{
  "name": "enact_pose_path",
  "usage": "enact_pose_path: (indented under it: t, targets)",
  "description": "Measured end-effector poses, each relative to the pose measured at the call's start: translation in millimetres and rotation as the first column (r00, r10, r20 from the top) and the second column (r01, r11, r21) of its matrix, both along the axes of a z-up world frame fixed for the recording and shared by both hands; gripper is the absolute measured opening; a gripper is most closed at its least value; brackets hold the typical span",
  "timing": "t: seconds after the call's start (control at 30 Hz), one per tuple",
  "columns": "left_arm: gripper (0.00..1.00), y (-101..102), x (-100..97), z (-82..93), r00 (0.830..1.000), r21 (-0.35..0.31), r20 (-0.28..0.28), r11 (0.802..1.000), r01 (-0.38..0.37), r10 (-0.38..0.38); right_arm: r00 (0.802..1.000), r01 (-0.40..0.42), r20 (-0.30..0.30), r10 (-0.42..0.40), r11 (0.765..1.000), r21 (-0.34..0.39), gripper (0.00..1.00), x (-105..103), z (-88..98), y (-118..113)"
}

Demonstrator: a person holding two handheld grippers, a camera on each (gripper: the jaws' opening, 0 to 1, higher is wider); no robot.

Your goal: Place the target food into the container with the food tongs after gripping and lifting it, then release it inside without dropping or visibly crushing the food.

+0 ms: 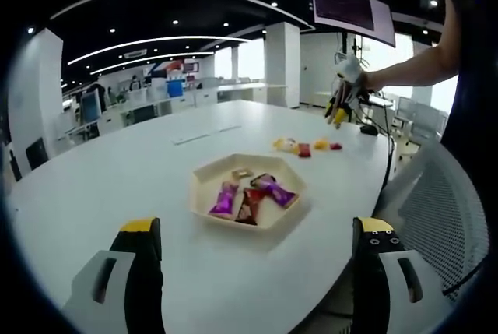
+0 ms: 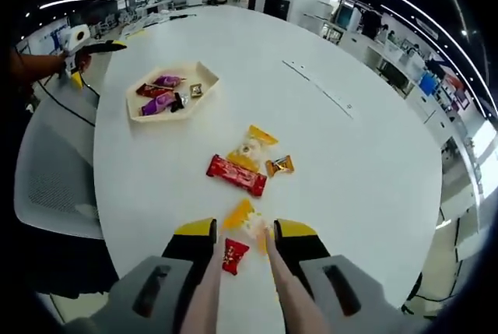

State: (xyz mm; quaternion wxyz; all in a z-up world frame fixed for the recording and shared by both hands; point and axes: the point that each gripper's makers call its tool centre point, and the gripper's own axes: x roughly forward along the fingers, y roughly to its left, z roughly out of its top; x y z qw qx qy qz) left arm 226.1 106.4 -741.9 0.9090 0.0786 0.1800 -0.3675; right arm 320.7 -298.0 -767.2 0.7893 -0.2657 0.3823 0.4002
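Fingers of the left gripper [image 1: 253, 248]: yellow-tipped, spread wide apart, nothing between them, hovering over the near edge of the white table [image 1: 132, 170]. Fingers of the right gripper [image 2: 243, 242]: yellow-tipped, closed onto a pair of pale tongs [image 2: 247, 287] whose two arms run up between them and converge toward the tips; whether the tong tips actually pinch a sweet cannot be told. Item, tray [image 2: 204, 77]: cream, hexagonal, at 11 o'clock in the right gripper view, at centre in the left gripper view [image 1: 204, 174]; contents, several wrapped sweets, among them purple wrappers [image 1: 225, 199] and a dark red one [image 1: 249, 205], all inside the rim. Item, loose sweets on the bare table, well apart from the tray: a long red bar [image 2: 236, 175], a yellow packet [image 2: 250, 147] touching its upper end, a small orange-brown sweet [image 2: 279, 166] just beside it at 3 o'clock, a yellow piece [image 2: 238, 213] at the tong tips, and a small red wrapper [image 2: 232, 254] between the tong arms and the left finger. Item, person's arm [image 1: 408, 65]: at 2 o'clock in the left gripper view, carrying the right gripper above the loose sweets. Item, mesh chair [image 2: 54, 170]: grey, at 9 o'clock beside the table edge.
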Motion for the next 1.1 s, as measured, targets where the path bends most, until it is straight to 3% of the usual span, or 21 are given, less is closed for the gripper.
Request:
enact_pose_path:
  t: [0.57, 0.7, 1.1]
  targets:
    - [1.0, -0.3, -0.7, -1.5, 1.0, 0.008, -0.006, 1.0, 0.001, -0.001, 0.998, 0.049, -0.048, -0.05, 0.999, -0.015, 0.28, -8.5, -37.7, -6.6]
    - [1.0, -0.1, -0.6, -2.1, 1.0, 0.009, -0.007, 1.0, 0.0, 0.0, 0.993, 0.092, -0.066, -0.093, 0.995, -0.023, 0.28, -7.9, -49.2, -9.6]
    - [1.0, 0.2, -0.2, -2.4, 1.0, 0.008, -0.009, 1.0, -0.001, 0.001, 0.99, 0.129, -0.062, -0.13, 0.991, -0.026, 0.27, -8.7, -66.2, -12.4]
